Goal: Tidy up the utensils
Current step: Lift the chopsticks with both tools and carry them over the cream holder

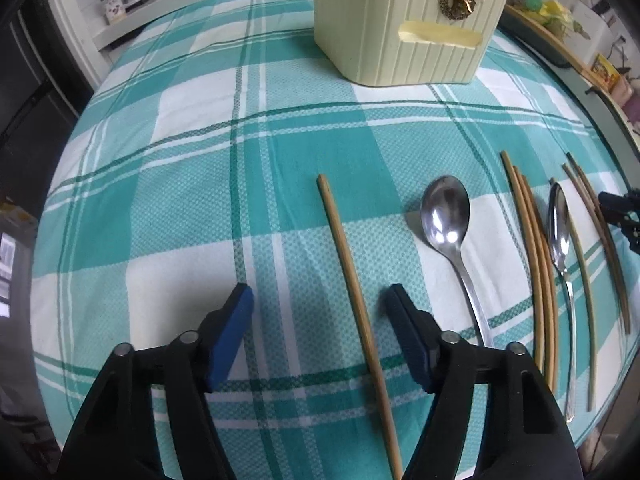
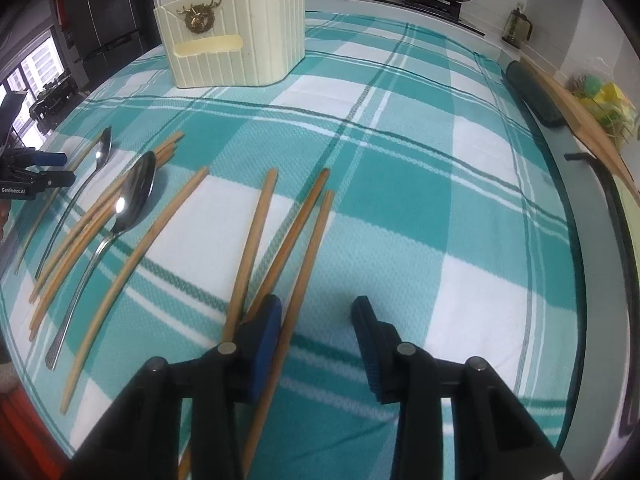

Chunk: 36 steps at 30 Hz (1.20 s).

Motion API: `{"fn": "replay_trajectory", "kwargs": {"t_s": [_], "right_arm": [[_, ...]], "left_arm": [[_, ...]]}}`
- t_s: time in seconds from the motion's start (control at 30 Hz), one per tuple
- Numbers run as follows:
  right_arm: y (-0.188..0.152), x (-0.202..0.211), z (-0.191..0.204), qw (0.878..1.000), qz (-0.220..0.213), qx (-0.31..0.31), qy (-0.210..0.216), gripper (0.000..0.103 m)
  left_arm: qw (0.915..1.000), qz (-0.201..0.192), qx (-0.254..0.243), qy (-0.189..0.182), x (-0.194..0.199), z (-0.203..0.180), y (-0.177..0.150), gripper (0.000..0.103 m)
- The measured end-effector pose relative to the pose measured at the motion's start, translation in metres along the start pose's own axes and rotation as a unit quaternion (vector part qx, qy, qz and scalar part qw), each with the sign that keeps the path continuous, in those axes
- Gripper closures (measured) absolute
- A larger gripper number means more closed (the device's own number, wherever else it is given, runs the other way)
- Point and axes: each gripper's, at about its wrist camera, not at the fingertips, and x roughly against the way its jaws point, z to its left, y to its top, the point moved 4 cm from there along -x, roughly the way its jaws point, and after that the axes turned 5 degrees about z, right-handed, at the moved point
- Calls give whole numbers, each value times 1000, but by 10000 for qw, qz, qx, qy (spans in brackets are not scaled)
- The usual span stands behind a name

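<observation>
A teal-checked tablecloth (image 2: pixel 400 184) carries chopsticks (image 2: pixel 256 240), two spoons (image 1: pixel 446 216) and a cream holder (image 2: pixel 236 44)

Wooden chopsticks (image 2: pixel 256 248), steel spoons (image 1: pixel 448 216) flat on cloth; cream holder (image 1: pixel 404 20) upright.

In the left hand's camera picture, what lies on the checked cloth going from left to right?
Lone chopstick → big spoon → bundle of chopsticks → slimmer spoon → more chopsticks at the right edge, beside the other gripper.
</observation>
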Motion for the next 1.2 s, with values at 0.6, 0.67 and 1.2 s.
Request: {"fn": "replay_trajectory", "kwargs": {"t_s": [0.6,0.67,1.2], "right_arm": [[59,49,-14,9912,-910,-806,526,97],[61,75,-12,9879,-1167,-818,620,97],[132,216,27,9474,-3069,-635,649,97]], "left_arm": [[9923,-1062,329,-538,100,8,34,99],[9888,-1312,338,-629,130,11,32,99],[9545,-2781,440,-985,269,12,96,99]]}}
